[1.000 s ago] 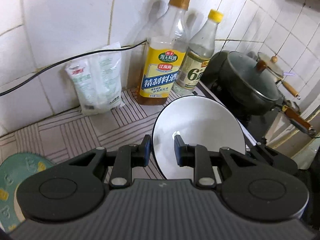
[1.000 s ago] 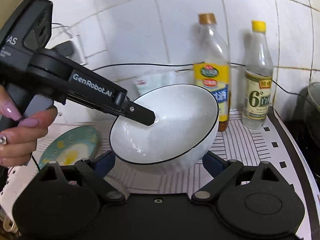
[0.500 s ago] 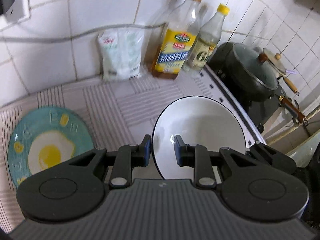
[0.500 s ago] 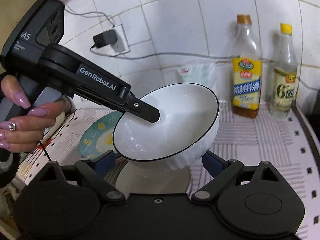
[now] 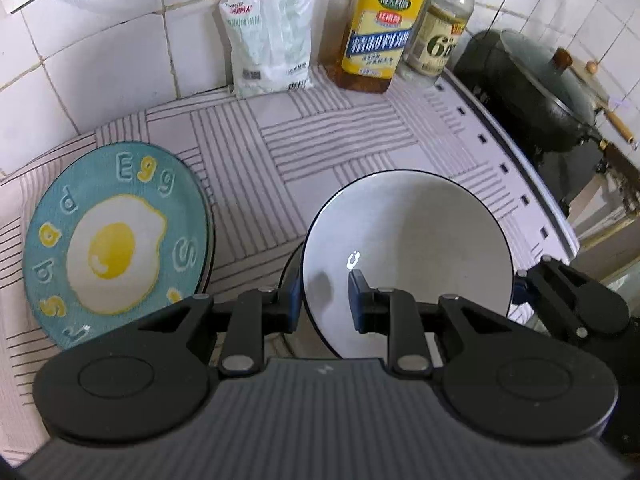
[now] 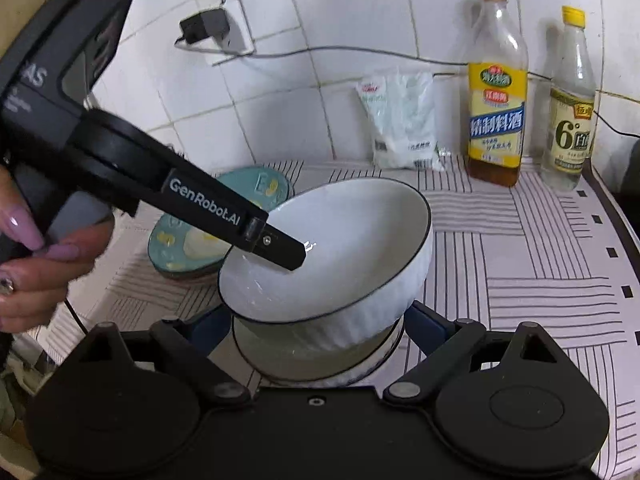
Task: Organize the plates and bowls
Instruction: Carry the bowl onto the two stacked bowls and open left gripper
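My left gripper (image 5: 324, 300) is shut on the rim of a white bowl (image 5: 408, 256) with a thin black edge, holding it tilted, one finger inside and one outside. The right wrist view shows this bowl (image 6: 352, 256) directly over a second white bowl (image 6: 316, 356) on the counter; whether they touch I cannot tell. My right gripper (image 6: 316, 320) is open, its fingers on either side of the lower bowl. A teal plate (image 5: 116, 240) with a fried-egg picture lies to the left, on another plate.
A white bag (image 5: 272, 36) and two bottles (image 5: 380, 28) (image 5: 440, 28) stand against the tiled wall. A dark lidded wok (image 5: 536, 92) sits on the stove at the right. The counter (image 5: 320, 152) has a striped mat. A charger (image 6: 204, 28) is plugged into the wall.
The left gripper has carried the white bowl down and leftward, toward the lower bowl between the right gripper's fingers. The teal plate has come into fuller view.
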{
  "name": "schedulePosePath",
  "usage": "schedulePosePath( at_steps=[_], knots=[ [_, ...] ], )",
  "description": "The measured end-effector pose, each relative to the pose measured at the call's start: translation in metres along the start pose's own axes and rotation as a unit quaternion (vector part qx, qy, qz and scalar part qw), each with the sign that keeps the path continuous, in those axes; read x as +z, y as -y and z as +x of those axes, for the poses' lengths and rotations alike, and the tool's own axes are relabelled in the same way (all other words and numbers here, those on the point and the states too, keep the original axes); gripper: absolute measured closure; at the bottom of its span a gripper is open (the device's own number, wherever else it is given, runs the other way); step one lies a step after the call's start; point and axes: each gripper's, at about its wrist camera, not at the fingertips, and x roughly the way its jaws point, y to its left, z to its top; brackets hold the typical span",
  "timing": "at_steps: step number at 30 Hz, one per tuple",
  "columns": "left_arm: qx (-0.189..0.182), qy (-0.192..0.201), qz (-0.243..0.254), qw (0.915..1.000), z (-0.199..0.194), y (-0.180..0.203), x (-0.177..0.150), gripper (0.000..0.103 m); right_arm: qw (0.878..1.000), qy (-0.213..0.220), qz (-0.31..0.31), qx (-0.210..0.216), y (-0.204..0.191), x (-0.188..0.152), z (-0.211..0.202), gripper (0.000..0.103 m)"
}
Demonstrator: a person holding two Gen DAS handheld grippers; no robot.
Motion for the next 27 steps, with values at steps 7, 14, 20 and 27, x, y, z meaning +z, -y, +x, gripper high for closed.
schedulePosePath(
  at_steps=[7, 14, 20, 27],
  knots=[
    [0.054, -0.007, 0.045, 0.9975, 0.004, 0.012, -0.011, 0.08, 0.999, -0.011, -0.025, -0.031, -0.011, -0.002, 0.005, 0.007],
    [0.057, -0.007, 0.041, 0.9975, 0.003, 0.01, -0.015, 0.08, 0.996, -0.028, -0.065, -0.056, -0.024, -0.004, 0.009, 0.005],
    [0.053, -0.008, 0.022, 0.9983, 0.008, 0.005, -0.016, 0.08, 0.993, -0.028, -0.086, -0.073, -0.03, -0.008, 0.016, 0.002],
    [0.023, -0.013, -0.014, 0.9996, 0.001, -0.005, -0.017, 0.08, 0.991, 0.001, -0.092, -0.095, -0.037, -0.014, 0.0, 0.002]
  ],
)
